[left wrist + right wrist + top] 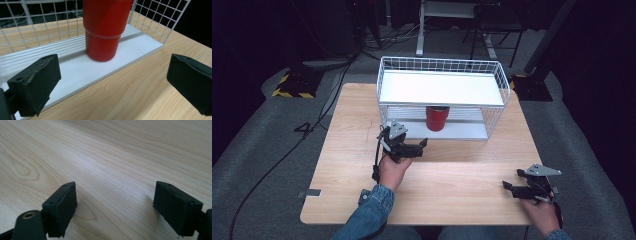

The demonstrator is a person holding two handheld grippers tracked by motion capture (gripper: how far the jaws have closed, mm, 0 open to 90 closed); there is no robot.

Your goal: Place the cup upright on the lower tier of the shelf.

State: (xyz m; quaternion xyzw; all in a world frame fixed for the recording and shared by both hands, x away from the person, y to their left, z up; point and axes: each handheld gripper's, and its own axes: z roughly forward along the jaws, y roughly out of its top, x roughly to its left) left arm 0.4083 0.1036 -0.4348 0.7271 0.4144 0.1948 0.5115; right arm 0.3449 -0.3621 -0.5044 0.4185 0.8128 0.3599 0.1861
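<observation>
A red tumbler [437, 118] stands upright on the lower white shelf of a white wire rack [387, 82] at the back of the table. In the left gripper view the tumbler [105, 30] rises just ahead, on the shelf's front part. My left gripper [421, 146] is open, a short way in front of the tumbler and a little to its left, pointing at it; its jaws stand wide apart with nothing between them. My right gripper [508, 187] is open low over the wooden table [120, 165] near the front right corner, holding nothing.
The rack has a white upper shelf [439, 88] directly over the tumbler, and wire mesh sides [160, 17]. The wooden table [462, 175] stretches between the two grippers. Beyond it are grey floor, cables and stand feet.
</observation>
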